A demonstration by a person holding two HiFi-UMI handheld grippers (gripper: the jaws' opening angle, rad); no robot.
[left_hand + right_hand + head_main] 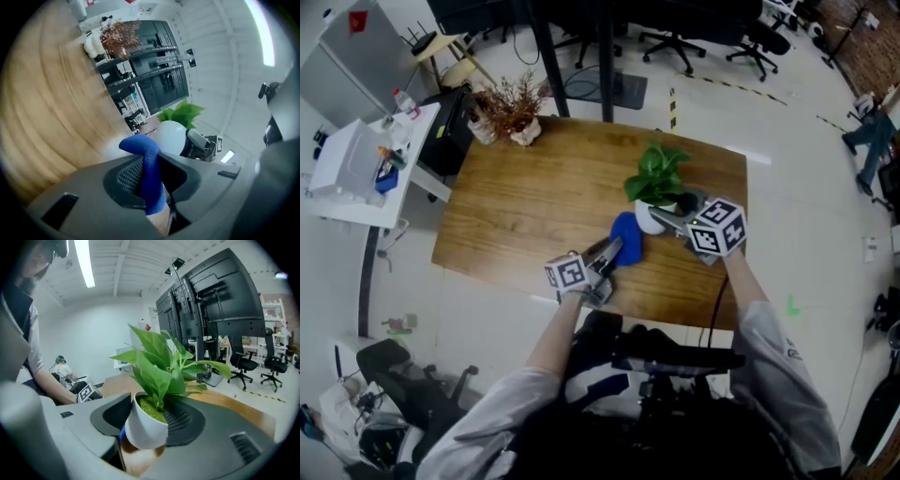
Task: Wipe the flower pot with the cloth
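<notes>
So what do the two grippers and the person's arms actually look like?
Both the left gripper and right gripper are grey, with black meshed pads inside. Each carries a white cube printed with black square markers. The sleeves are light grey; a thin black cable hangs below the right gripper.

colours and patterns at the table, as we log them

we record: cloth (626,239), solid royal blue, fine knitted weave; flower pot (649,222), plain glossy white, with a mossy green top and bright green leaves (657,173); table (525,206), warm brown wood with streaked darker grain; left gripper (612,253) and right gripper (664,217), mid-grey bodies, near-black ribbed pads (182,419), each with a cube (717,227) of black squares on white; dried sprig (514,101), rusty brown in a pale cream pot; floor (806,141), off-white; sleeves (787,375), light grey.
</notes>
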